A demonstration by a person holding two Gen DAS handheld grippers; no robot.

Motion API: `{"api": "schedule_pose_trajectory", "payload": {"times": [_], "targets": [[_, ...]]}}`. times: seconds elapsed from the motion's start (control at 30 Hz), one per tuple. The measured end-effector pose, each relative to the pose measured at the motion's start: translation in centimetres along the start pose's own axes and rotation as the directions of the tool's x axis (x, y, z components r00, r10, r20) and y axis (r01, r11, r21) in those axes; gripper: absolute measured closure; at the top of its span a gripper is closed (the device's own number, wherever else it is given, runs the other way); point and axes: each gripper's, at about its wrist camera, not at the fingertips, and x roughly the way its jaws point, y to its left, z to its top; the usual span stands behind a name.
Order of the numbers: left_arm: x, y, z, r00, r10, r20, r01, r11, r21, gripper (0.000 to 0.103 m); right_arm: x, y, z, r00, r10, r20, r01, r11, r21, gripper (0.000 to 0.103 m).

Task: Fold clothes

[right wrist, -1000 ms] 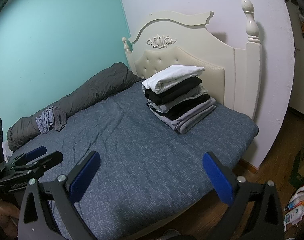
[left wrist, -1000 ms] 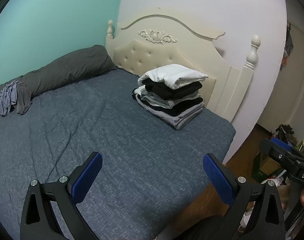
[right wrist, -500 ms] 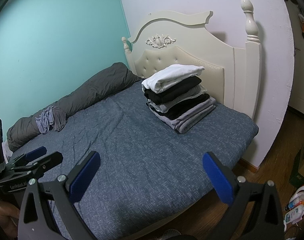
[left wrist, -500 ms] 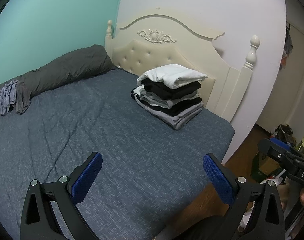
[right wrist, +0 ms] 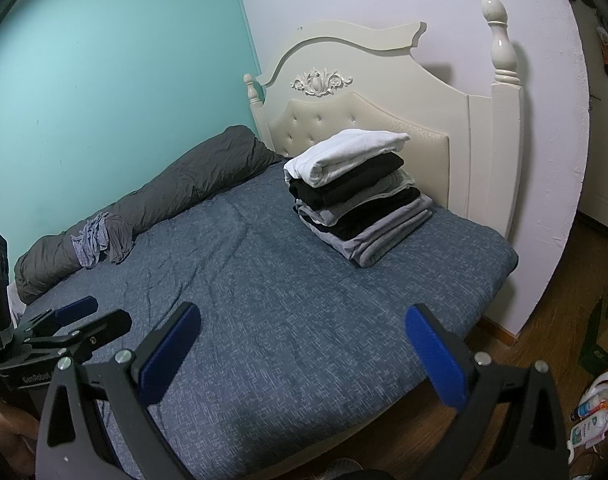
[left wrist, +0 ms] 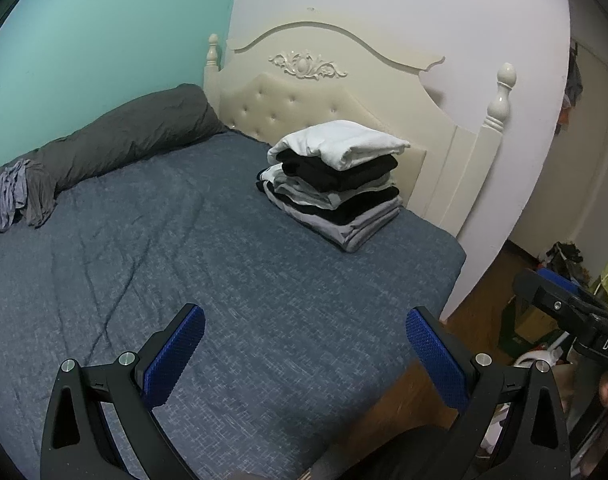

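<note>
A neat stack [left wrist: 336,184] of folded knits, white on top, then black and grey layers, sat on the bed [left wrist: 224,264] by the tufted cream headboard [left wrist: 304,108]. A crumpled grey garment [left wrist: 16,196] lay against the rolled dark duvet [left wrist: 136,136]. Left gripper [left wrist: 304,356] and right gripper [right wrist: 302,354] hung over the heathered blue sheet, jaws spread wide, empty; the frame cut off their handles.

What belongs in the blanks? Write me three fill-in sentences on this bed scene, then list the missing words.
1. The top garment of the folded stack is ____ in colour.
2. The crumpled garments lie against the rolled ____ duvet.
3. The jaws of the left gripper and the right gripper both stand ____, holding nothing.

Missing words: white; grey; open
</note>
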Motion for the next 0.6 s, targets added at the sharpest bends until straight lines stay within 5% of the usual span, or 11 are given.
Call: {"api": "schedule_pose_trajectory", "payload": {"times": [0.6], "targets": [[-0.17, 0.44, 0.14, 1.0, 0.001, 0.009, -0.001, 1.0, -0.017, 0.001, 0.13, -0.12, 0.13, 1.0, -0.002, 0.0, 0.002, 1.0, 0.001, 0.0]]}}
